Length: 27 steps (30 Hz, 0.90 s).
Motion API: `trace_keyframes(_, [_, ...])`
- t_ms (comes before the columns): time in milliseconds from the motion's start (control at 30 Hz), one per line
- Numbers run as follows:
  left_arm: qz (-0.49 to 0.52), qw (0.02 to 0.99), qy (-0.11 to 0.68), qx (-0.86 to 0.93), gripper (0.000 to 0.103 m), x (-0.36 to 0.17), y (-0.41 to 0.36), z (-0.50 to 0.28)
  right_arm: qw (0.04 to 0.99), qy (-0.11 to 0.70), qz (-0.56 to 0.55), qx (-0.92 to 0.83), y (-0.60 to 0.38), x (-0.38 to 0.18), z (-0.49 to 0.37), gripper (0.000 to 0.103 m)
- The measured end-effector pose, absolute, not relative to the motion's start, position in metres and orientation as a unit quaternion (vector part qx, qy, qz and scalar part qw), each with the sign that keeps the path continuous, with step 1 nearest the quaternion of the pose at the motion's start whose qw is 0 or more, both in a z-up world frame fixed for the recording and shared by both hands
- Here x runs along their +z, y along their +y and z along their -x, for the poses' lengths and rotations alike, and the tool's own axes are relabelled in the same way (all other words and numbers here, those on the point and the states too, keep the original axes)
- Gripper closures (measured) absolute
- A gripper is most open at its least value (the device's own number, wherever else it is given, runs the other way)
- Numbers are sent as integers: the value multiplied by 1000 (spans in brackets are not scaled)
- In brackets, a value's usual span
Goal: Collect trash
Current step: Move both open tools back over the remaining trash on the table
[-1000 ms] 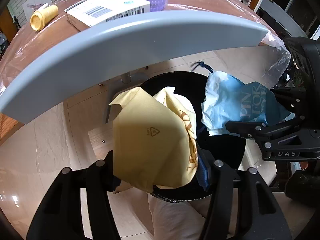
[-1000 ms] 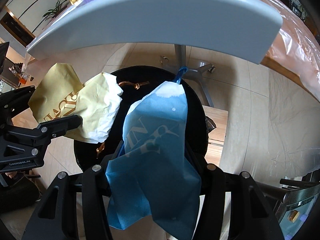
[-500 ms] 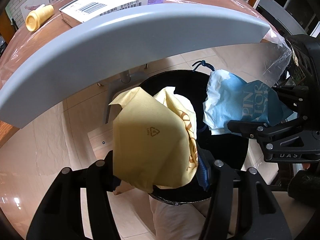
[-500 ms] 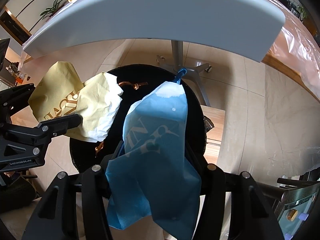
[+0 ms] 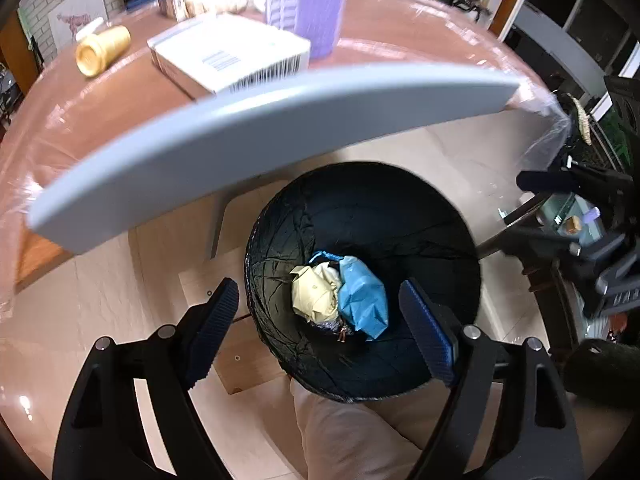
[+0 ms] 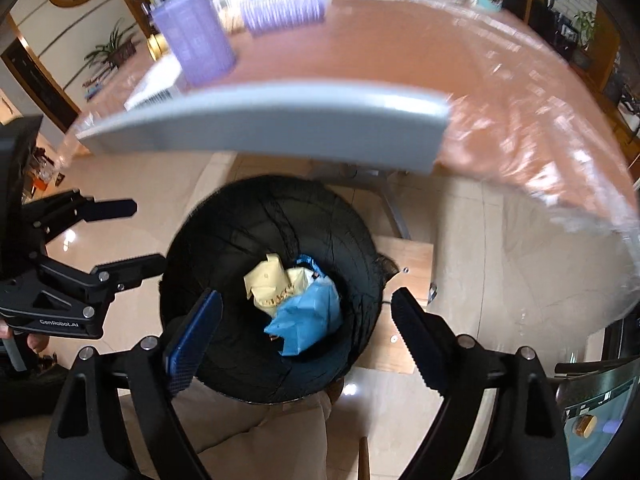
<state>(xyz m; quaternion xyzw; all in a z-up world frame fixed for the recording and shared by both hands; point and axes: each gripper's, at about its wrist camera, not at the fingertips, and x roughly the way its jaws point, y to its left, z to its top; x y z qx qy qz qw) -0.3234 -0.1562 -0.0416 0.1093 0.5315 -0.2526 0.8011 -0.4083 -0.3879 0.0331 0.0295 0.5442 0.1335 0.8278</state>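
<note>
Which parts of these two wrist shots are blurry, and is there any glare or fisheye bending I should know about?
Left wrist view: tabletop items like the white box are motion-smeared, the bin sharper. Right wrist view: the plastic-covered table streaks with glare and blur. Both views: the grey table edge bows from fisheye distortion.

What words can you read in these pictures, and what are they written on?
"GenRobot.AI": on the side of the left gripper, seen from the right wrist.
Yellow wrapper in the black bin: brown letters, too crumpled to read.
White box on the table: barcodes and small print, too blurred to read.
Right gripper: a mark on its side, too blurred to read.
</note>
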Motion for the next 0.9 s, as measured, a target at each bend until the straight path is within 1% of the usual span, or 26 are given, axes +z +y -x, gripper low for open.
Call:
trace_keyframes(167, [-98,821,490,-276,19,2,-145,334,860,493,-33,129,-400,82,421,15])
trace_keyframes(200, [-94,828,477,-280,18,14,-143,336,870,475,-32,128,-402,97,422,13])
trace_keyframes(233, [-90,835,465,-281,12,24,-141,334,877,462,-31,127,-399,110,418,12])
trace_keyframes(267, [-85,843,451,-280,10,35,-137,335,887,443,-30,125,-399,123,417,10])
trace_keyframes(333, [-73,867,413,-269,2,58,-128,333,907,404,-26,115,-402,147,414,6])
trace_keyframes(367, [-67,879,394,-261,2,69,-124,329,920,376,-23,107,-401,160,413,4])
trace_keyframes(433, [-49,897,367,-239,2,84,-114,319,939,330,-17,96,-400,178,410,4])
trace_keyframes(500, [-12,907,356,-225,2,89,-101,303,950,303,-17,75,-401,185,396,4])
trace_keyframes(600, [50,895,383,-222,2,87,-83,278,945,320,-31,65,-397,185,373,4])
trace_keyframes(667, [70,886,400,-224,2,81,-77,265,940,331,-37,72,-392,182,363,4])
trace_keyframes(900, [49,882,429,-191,2,60,-69,236,930,357,-39,83,-370,166,330,4])
